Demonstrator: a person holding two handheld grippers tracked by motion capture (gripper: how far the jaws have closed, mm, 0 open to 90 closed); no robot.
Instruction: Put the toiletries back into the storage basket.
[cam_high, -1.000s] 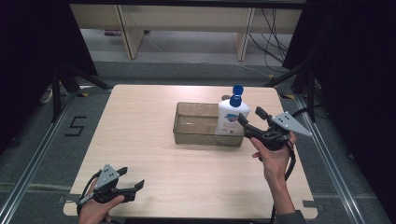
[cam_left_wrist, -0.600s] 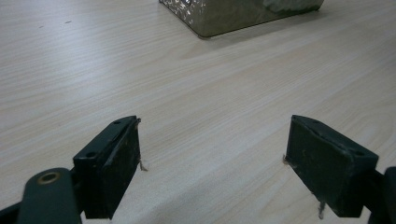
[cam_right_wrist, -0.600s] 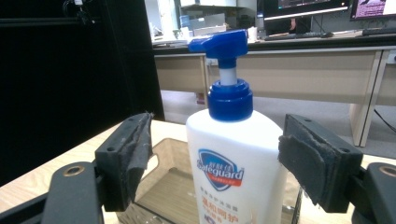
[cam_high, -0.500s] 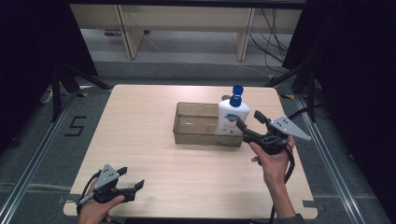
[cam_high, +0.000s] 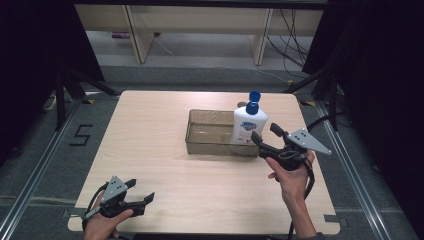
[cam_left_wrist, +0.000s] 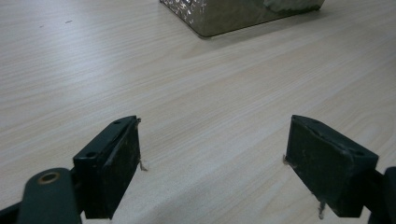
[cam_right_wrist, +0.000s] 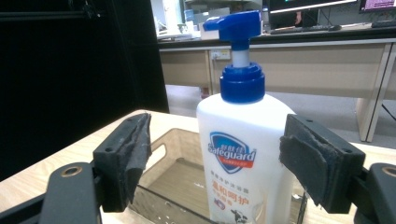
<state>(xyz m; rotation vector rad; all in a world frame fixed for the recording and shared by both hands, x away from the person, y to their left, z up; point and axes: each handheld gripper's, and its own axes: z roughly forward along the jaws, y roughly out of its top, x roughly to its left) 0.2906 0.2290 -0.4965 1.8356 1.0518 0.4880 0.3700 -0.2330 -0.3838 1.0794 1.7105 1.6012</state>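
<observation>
At the right end of the tray (cam_high: 200, 131) stands the soap bottle (cam_high: 247, 127); the right gripper (cam_high: 269, 137) is wide beside it, the left gripper (cam_high: 141, 191) wide over the table (cam_high: 150, 125).

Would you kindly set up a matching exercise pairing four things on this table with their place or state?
Things:
1. soap bottle
2. tray
3. left tool
4. right tool

Places or states:
A. open at the table's near left corner
B. upright in the tray's right end
C. open, just short of the bottle
D. mid-table, clear brown

Pairs: 1-B, 2-D, 3-A, 4-C
</observation>
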